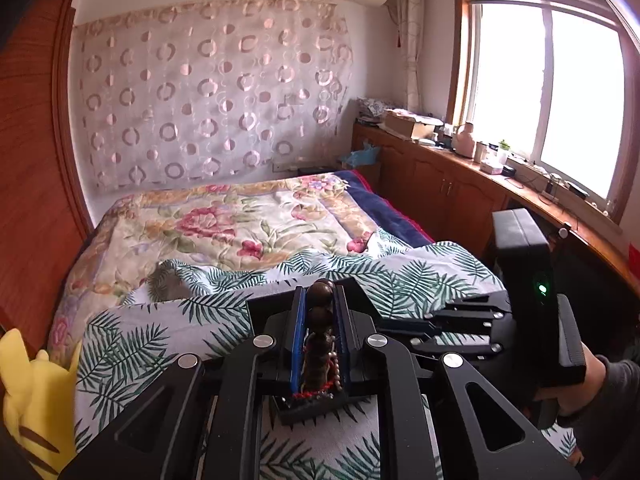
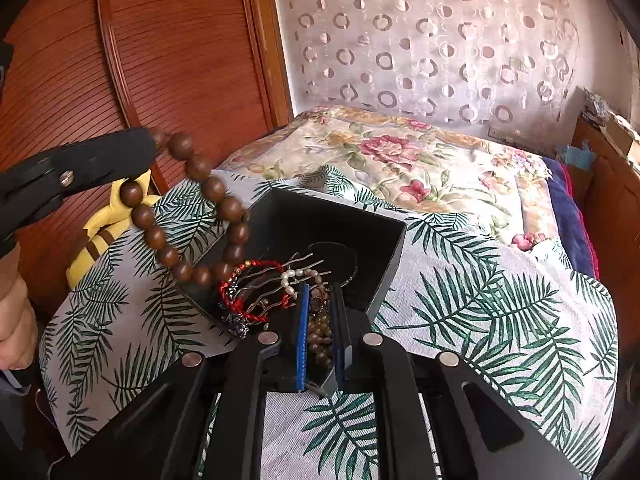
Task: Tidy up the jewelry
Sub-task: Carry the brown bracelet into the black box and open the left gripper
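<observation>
My left gripper (image 1: 320, 300) is shut on a brown wooden bead bracelet (image 1: 321, 296); in the right wrist view the bracelet (image 2: 224, 208) hangs in a loop from the left gripper (image 2: 154, 142) over the left rim of a black jewelry box (image 2: 384, 276). The box holds a red cord bracelet (image 2: 248, 284), a pearl hair comb (image 2: 288, 280) and other pieces. My right gripper (image 2: 320, 312) sits at the box's near corner, jaws nearly closed around the box wall with small beads (image 2: 320, 332) between them. In the left wrist view the box (image 1: 308, 404) shows below the fingers.
The box rests on a palm-leaf cloth (image 2: 480, 300) spread over a bed with a floral quilt (image 1: 240, 220). A yellow plush toy (image 1: 32, 392) lies at the left. A wooden headboard (image 2: 160, 60) stands behind. Cabinets (image 1: 440, 184) run under the window.
</observation>
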### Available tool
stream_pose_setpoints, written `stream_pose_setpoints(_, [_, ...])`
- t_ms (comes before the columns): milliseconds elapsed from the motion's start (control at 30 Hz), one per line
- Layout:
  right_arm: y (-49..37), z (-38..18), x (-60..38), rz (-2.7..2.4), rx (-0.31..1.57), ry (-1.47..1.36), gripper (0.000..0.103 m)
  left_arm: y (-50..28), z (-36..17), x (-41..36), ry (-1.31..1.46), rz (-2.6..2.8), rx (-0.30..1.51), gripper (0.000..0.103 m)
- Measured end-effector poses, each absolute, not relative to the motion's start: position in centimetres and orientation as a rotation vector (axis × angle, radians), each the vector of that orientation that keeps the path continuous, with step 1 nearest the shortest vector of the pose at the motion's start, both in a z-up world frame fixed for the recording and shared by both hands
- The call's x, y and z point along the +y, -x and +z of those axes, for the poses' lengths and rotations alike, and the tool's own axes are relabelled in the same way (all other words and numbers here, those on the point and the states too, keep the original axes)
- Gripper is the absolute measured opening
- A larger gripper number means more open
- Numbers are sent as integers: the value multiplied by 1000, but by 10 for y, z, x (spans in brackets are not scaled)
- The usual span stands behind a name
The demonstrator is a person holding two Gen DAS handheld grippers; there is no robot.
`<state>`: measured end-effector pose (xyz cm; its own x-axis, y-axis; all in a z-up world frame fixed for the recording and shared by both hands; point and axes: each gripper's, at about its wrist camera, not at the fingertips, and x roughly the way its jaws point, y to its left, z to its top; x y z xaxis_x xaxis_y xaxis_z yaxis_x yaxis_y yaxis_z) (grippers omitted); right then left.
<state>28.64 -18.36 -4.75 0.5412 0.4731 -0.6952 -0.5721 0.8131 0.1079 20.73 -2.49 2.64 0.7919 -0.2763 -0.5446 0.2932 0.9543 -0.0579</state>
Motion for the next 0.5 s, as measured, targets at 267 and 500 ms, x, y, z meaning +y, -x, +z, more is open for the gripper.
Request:
stream_pose_setpoints(267, [-295,-44,-187,615,781,112,35,-236,17,-26,-14,-301,626,12])
stream_pose_setpoints(500, [-291,-42,-195,605,768,115,35,-253,9,-29,-11,-296,647,12])
